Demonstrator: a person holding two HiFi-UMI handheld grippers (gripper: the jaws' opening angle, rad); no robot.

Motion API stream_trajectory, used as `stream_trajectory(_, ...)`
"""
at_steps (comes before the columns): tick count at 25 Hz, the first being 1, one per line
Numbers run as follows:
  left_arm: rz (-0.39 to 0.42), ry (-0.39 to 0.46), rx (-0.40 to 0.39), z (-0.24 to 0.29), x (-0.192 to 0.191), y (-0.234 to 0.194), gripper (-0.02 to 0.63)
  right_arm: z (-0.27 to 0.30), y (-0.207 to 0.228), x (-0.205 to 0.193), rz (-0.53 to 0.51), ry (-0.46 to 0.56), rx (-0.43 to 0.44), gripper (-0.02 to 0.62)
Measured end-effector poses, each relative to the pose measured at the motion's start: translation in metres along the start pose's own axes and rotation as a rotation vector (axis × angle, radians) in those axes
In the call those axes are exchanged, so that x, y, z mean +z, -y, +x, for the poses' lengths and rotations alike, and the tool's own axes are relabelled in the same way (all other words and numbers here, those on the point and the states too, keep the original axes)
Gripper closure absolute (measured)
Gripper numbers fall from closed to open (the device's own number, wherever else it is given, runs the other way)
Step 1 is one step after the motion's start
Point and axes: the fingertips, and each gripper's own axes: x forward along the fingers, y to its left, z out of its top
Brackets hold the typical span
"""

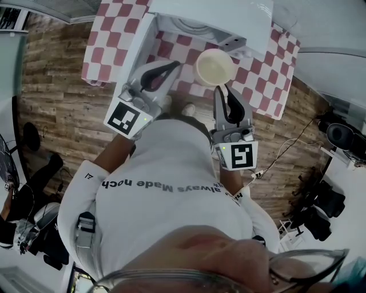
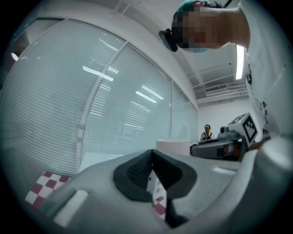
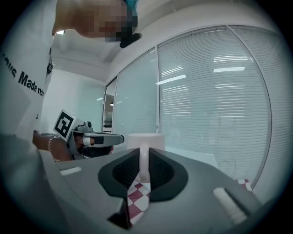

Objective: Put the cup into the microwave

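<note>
My right claw is pinched on the thin, curved handle of the one cup, which is smooth, round and cream. My left claw has its ribbed black pads pressed together on nothing. The cup sits over the red-and-white checked cloth, just before the single boxy white microwave.

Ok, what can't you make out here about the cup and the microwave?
- microwave: in the head view it is cut off by the top edge, so its inside and door state cannot be told.
- cup base: in the right gripper view it is hidden behind the right claw, which is shut on the handle. Whether it touches the table is unclear.
- cup in the left gripper view: only its top shows over the left claw.
</note>
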Motion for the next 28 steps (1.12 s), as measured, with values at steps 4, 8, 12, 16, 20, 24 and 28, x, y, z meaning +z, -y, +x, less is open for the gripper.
stream_trajectory(4,-0.007,-0.009,0.011,0.003,-0.016,-0.007,0.601,0.005,0.005,-0.016,0.004,-0.017,-0.006,0.555)
stream_trajectory(8,-0.019,-0.044,0.026,0.008,-0.037,-0.014,0.601,0.012,0.009,-0.033,0.005,-0.021,-0.005,0.556)
stream_trajectory(12,-0.032,-0.039,0.035,0.017,-0.049,-0.018,0.601,0.016,0.015,-0.05,0.007,-0.03,-0.009,0.556)
stream_trajectory(16,-0.033,-0.032,0.033,0.022,-0.063,-0.022,0.601,0.024,0.019,-0.068,0.015,-0.043,-0.017,0.555)
stream_trajectory(20,-0.019,-0.025,0.027,0.03,-0.078,-0.026,0.601,0.034,0.024,-0.087,0.025,-0.052,-0.026,0.557)
stream_trajectory(24,-0.024,-0.027,0.024,0.036,-0.093,-0.03,0.601,0.044,0.028,-0.105,0.016,-0.053,-0.03,0.555)
stream_trajectory(28,-0.022,-0.031,0.033,0.042,-0.108,-0.036,0.601,0.056,0.034,-0.123,0.032,-0.059,-0.037,0.555)
